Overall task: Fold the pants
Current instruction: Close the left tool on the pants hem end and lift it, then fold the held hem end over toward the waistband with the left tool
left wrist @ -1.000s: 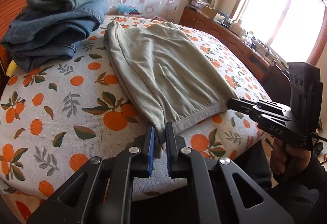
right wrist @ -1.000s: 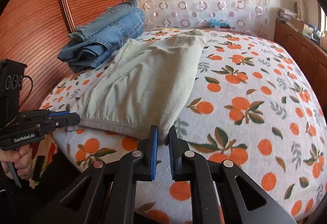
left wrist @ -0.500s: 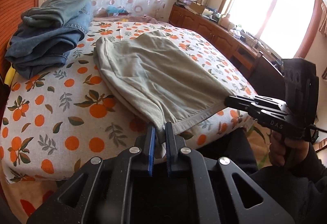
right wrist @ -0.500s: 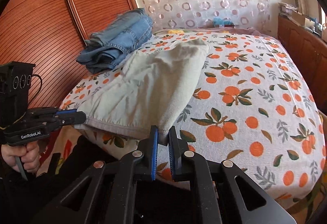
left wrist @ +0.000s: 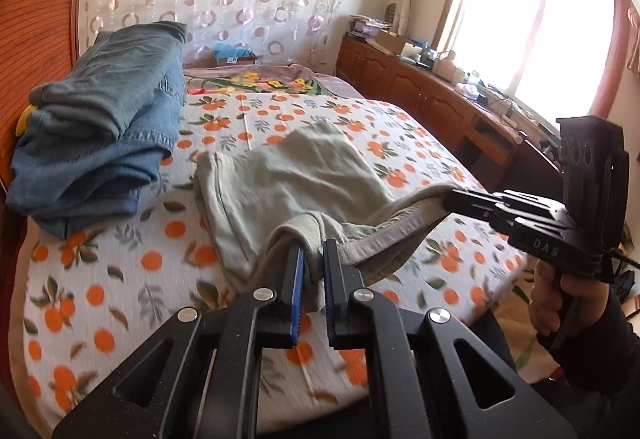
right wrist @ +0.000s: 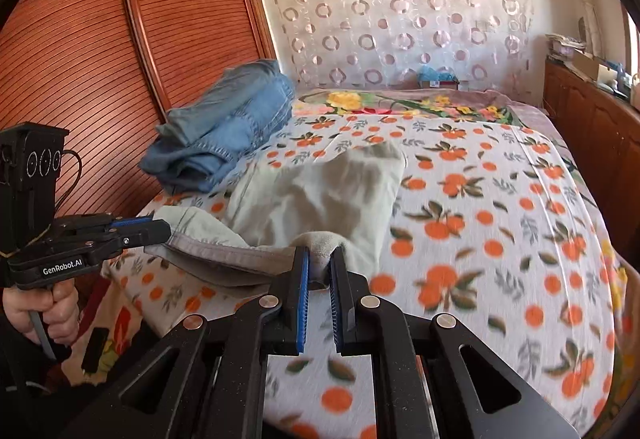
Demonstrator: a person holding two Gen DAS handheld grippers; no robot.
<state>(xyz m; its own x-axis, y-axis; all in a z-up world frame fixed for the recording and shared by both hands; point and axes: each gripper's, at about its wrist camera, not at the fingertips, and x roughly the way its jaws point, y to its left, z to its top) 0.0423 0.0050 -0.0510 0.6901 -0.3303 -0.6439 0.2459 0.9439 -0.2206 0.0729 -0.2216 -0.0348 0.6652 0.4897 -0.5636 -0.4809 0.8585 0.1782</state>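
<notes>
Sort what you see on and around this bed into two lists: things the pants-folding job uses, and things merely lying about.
In use:
- pale green cotton pants
- left claw, clamped on their edge
- right claw, clamped likewise

Lying about:
- folded blue denim jeans
- orange-print bedsheet
- wooden sideboard

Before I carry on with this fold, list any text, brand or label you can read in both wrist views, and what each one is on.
"DAS": side of the right tongs, seen from the left wrist view.
"GenRobot.AI": side of the left tongs, seen from the right wrist view.
Small box at the bed's far end: label too small to read.
Grey-green pants and folded jeans: no legible tag.
</notes>
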